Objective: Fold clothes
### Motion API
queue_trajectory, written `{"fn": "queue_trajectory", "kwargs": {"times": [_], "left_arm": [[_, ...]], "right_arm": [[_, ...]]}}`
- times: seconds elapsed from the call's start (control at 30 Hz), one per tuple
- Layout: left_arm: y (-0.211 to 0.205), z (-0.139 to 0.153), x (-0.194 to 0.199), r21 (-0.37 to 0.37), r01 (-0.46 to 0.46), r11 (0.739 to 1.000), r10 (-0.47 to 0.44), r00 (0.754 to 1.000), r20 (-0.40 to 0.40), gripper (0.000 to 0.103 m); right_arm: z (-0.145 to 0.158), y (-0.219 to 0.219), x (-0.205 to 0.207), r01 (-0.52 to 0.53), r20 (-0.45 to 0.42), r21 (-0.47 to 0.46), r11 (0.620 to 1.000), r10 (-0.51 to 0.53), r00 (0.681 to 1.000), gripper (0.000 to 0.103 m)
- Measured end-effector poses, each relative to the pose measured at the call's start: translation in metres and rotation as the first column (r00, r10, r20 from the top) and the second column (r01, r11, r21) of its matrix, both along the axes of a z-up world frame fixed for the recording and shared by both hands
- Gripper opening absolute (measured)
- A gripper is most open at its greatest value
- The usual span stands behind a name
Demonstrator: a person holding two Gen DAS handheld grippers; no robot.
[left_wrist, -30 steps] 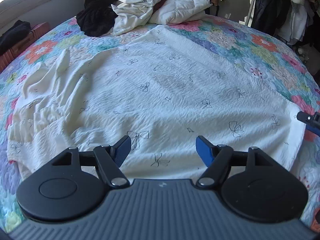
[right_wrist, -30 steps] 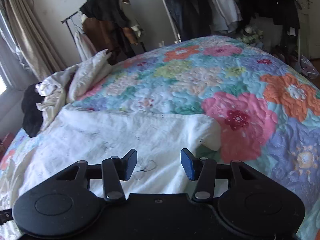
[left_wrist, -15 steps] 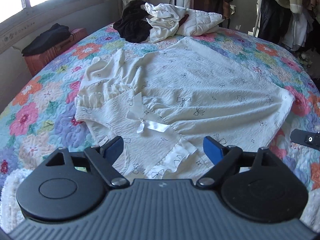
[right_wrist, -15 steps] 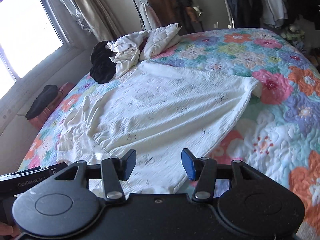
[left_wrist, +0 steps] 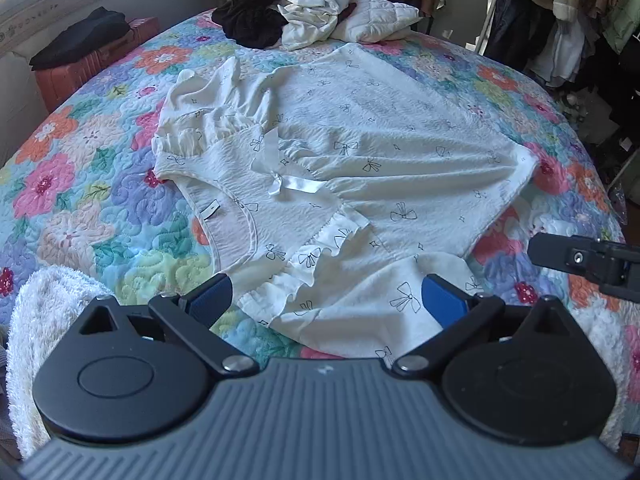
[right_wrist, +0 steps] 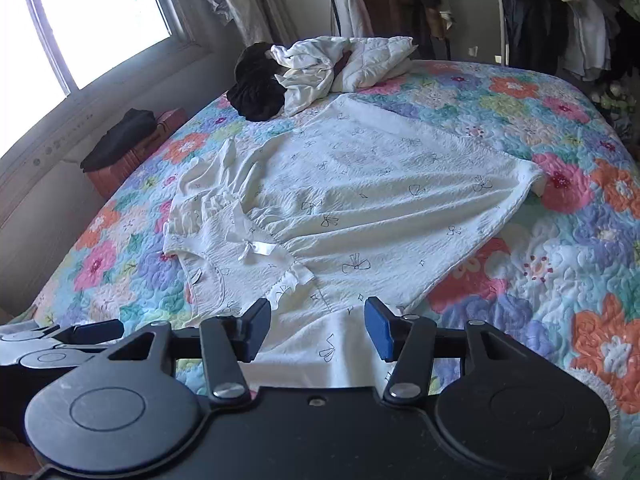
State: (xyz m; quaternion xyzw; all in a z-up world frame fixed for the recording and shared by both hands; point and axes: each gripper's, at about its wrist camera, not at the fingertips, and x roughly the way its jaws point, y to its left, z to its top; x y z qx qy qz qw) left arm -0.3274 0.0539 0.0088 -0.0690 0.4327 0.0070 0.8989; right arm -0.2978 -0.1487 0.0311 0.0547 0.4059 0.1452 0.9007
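A white dress (left_wrist: 360, 140) printed with small black bows lies spread flat on the flowered quilt (left_wrist: 100, 200), neckline toward me and skirt hem toward the far right. A satin bow (left_wrist: 280, 184) sits at its waist. My left gripper (left_wrist: 326, 290) hovers above the near ruffled sleeve (left_wrist: 380, 308); its jaws are opening wide and the pads touch no cloth. My right gripper (right_wrist: 317, 314) stands open above the same near sleeve (right_wrist: 332, 344), holding nothing. Each gripper shows at the edge of the other's view: the right gripper (left_wrist: 580, 258) and the left gripper (right_wrist: 60, 340).
A heap of white and black clothes (left_wrist: 304, 16) lies at the far side of the bed. A reddish case with a black garment (left_wrist: 92, 60) stands by the window wall. Hanging clothes (left_wrist: 560, 20) crowd the right. A fluffy white cloth (left_wrist: 48, 312) lies near left.
Both grippers have drawn back and risen from the dress, so the whole garment now shows. The left jaws have spread wider. The dress lies still.
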Motion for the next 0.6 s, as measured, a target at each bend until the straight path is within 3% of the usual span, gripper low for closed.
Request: {"fn": "queue_trajectory", "kwargs": {"times": [0.13, 0.3, 0.47, 0.6], "left_arm": [[0.000, 0.011, -0.009, 0.028, 0.025, 0.999, -0.024, 1.000, -0.004, 0.103], [-0.005, 0.004, -0.018, 0.101, 0.030, 0.994, -0.026, 0.999, -0.044, 0.103], [-0.007, -0.016, -0.027, 0.088, 0.026, 0.996, -0.021, 0.998, -0.064, 0.103], [-0.012, -0.026, -0.034, 0.124, 0.038, 0.992, -0.030, 0.998, -0.064, 0.103]], "right_arm": [[0.011, 0.005, -0.016, -0.024, 0.017, -0.077, 0.997, 0.026, 1.000, 0.067], [0.003, 0.013, -0.030, -0.051, -0.001, -0.164, 0.985, 0.052, 0.999, 0.068], [-0.012, 0.023, -0.036, -0.053, 0.017, -0.198, 0.979, 0.057, 0.998, 0.068], [-0.022, 0.027, -0.038, -0.051, 0.014, -0.196, 0.979, 0.055, 0.998, 0.068]]}}
